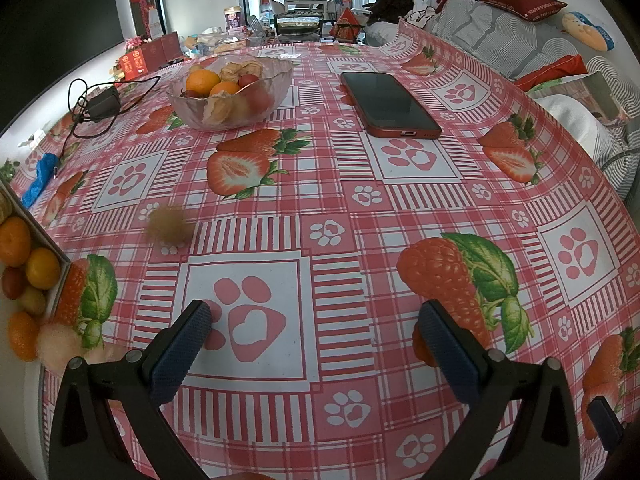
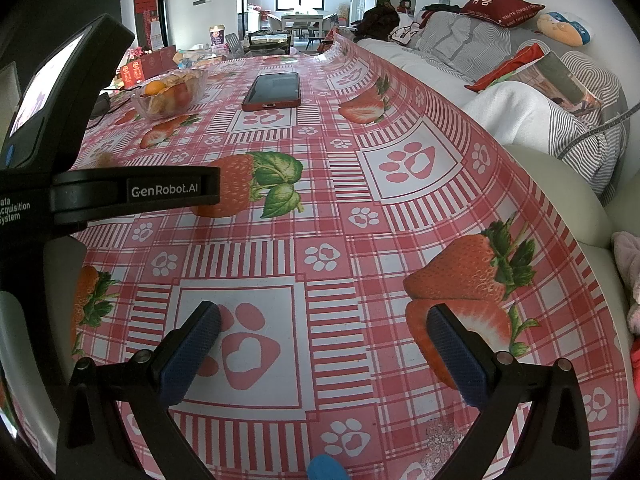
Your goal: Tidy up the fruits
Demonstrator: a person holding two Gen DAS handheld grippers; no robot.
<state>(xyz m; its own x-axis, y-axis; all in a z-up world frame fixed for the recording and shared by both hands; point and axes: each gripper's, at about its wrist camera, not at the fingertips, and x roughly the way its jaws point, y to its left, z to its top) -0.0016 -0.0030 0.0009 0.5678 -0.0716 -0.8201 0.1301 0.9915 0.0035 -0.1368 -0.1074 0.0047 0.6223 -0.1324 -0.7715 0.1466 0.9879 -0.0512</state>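
A clear glass bowl [image 1: 276,80] [image 2: 198,88] at the far left of the table holds oranges [image 1: 203,81], husked physalis and small red tomatoes. A blurred brown round fruit [image 1: 170,226] lies loose on the strawberry tablecloth between the bowl and me. At the left edge, an open box [image 1: 42,236] holds more oranges and small fruits, with some fruit beside it. My left gripper [image 1: 314,310] hovers low over the cloth, open and empty, right of the box. My right gripper [image 2: 324,314] is open and empty too. The left gripper's body [image 2: 132,192] shows in the right wrist view.
A red-cased phone [image 1: 390,104] [image 2: 274,90] lies face up at the far middle. A black charger with its cable [image 1: 100,104] and a blue item [image 1: 40,178] sit at the left edge. A sofa with cushions [image 2: 500,8] runs along the table's right side.
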